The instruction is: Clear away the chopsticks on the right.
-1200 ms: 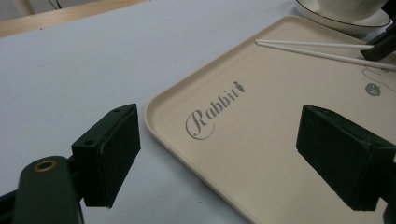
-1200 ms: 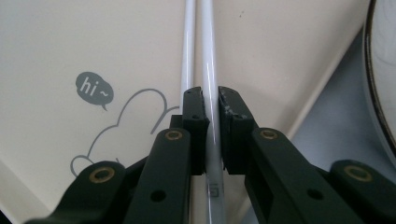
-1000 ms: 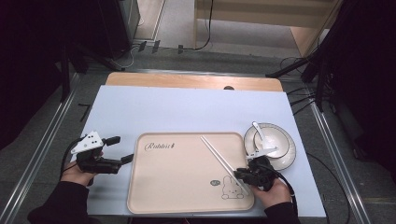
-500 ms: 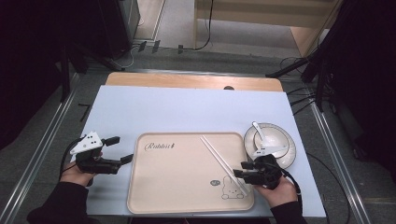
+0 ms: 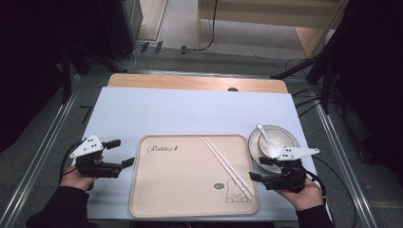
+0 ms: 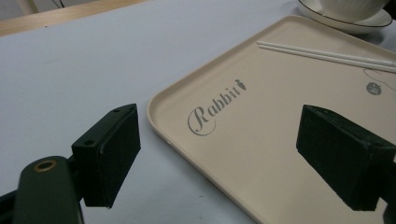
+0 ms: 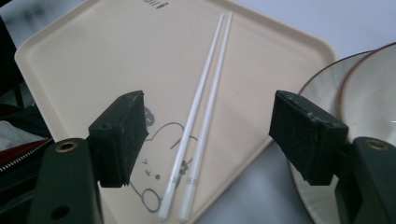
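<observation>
White plastic chopsticks (image 5: 228, 168) lay side by side on the beige tray (image 5: 176, 190), slanting from near its middle down to the rabbit drawing (image 5: 236, 194) at its near right corner. Their thick ends rested on that drawing, close to the tray's rim. The right hand-held gripper (image 5: 257, 171) hovered just beside those ends with nothing between its jaws. Its jaws had just been opening and stood wide apart, as the right gripper view showed, with the pair (image 7: 196, 135) lying free on the tray below them.

By my reading, the placing of the chopsticks was done and the step in hand was the release — the right hand-held gripper drawing clear of the tray. The left hand-held gripper (image 5: 122, 153) waited at the tray's left edge, its jaws spread and holding nothing, low above the pale blue tabletop (image 5: 190, 111).

To the right of the tray, touching nothing on it, stood a saucer (image 5: 291, 138) with a bowl (image 5: 266, 143) and a white spoon (image 5: 264, 137) in it. The next move probably called for the right hand-held gripper to turn towards that set — lifting high enough to pass the bowl's rim without knocking the spoon. A grip on the thin saucer edge would need care, since the bowl sits loose on it.
</observation>
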Demonstrator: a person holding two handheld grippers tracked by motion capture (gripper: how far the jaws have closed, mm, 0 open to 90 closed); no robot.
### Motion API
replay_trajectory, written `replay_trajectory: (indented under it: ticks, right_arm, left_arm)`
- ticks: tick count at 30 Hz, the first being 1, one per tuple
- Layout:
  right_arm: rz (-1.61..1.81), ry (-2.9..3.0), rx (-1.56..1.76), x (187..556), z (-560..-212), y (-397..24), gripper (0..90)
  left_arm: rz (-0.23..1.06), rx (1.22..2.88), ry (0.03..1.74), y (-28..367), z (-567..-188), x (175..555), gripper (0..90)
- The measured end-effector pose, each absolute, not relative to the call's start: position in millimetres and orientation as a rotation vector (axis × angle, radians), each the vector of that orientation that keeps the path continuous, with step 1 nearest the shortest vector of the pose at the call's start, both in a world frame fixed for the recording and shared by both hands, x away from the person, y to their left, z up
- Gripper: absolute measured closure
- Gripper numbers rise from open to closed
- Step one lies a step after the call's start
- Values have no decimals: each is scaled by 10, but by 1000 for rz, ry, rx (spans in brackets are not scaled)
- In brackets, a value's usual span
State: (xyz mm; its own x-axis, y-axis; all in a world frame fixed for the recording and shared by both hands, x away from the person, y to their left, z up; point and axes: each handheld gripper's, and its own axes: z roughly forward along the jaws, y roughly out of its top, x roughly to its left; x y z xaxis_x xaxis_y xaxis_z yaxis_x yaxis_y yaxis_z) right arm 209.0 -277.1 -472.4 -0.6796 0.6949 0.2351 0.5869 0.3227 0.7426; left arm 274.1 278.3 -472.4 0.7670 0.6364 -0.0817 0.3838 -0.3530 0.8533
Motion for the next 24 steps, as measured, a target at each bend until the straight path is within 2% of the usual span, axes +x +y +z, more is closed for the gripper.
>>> replay_trajectory:
  ticks: [10,24]
  right_arm:
    - [1297,2340,1202,2049,-4720,-3162,247]
    - [1319,2322,1209,2041,-4744,-3289,230]
  left_arm:
    - [328,1983,776,2806,-4722,2718,142]
    - [330,1985,781,2813,-4722,2711,142]
